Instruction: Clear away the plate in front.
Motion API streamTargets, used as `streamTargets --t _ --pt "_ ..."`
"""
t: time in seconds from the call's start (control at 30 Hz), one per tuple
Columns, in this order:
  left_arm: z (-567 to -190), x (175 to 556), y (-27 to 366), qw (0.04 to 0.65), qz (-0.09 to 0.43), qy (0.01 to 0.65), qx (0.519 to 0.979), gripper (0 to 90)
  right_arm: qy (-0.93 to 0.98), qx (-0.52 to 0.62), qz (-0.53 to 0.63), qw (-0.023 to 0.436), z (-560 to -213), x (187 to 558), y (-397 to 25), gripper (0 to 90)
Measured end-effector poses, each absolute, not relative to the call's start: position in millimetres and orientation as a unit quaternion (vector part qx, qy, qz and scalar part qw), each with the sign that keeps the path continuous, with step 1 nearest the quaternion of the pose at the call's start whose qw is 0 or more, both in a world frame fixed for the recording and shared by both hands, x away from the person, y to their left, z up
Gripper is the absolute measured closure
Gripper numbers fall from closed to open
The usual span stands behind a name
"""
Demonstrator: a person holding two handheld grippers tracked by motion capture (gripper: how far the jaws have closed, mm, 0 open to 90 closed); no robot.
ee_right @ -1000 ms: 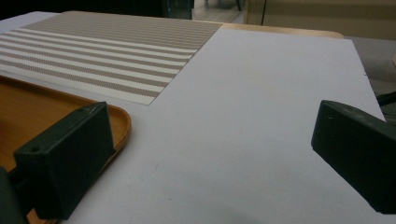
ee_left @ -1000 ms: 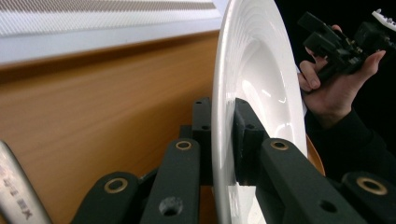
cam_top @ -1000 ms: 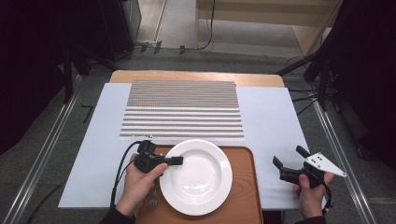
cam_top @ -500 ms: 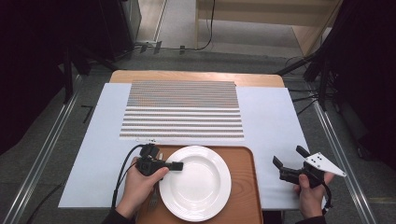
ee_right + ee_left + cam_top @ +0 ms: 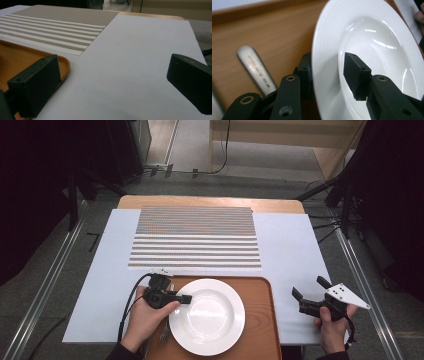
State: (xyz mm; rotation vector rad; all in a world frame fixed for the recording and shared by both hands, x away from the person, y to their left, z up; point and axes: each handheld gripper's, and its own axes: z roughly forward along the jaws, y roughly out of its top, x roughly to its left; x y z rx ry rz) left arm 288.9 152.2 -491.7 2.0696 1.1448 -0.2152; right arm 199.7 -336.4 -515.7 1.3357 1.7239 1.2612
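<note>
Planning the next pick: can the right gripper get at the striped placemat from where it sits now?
Probably yes. The right gripper is open over bare white sheet, and nothing stands between it and the striped placemat; the tray lies off to its side.

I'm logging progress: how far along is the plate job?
Done: the left tongs straddle the white plate rim. In hand: closing on it; a gap shows. Left: lifting it off the wooden tray; the right tongs wait open.
</note>
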Motion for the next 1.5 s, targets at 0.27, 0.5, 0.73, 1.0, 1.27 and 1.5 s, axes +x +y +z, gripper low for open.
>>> streamTargets --t 0.27,0.5,0.73,1.0,1.27,1.5 --pt "-489.1 294.7 155.7 0.393 -0.089 0.442 0.801 67.8 0.653 0.503 0.475 0.307 -515.7 199.7 -336.1 0.0" --pt "-491.2 294.2 160.3 0.401 -0.111 0.447 0.792 69.8 0.653 0.504 0.475 0.307 -515.8 199.9 -336.2 0.0" --pt "-492.0 290.3 155.3 0.401 -0.124 0.436 0.796 70.3 0.653 0.504 0.474 0.308 -515.7 199.9 -336.1 0.0" --pt "-492.0 287.1 154.4 0.399 -0.13 0.428 0.8 70.5 0.653 0.504 0.474 0.308 -515.8 200.1 -336.1 0.0" --pt "-492.4 284.0 155.2 0.408 -0.123 0.417 0.803 69.9 0.654 0.503 0.474 0.308 -515.6 199.9 -336.1 0.0" --pt "-481.0 282.0 168.6 0.467 -0.093 0.402 0.782 51.7 0.654 0.503 0.474 0.308 -515.8 200.0 -336.0 0.0"
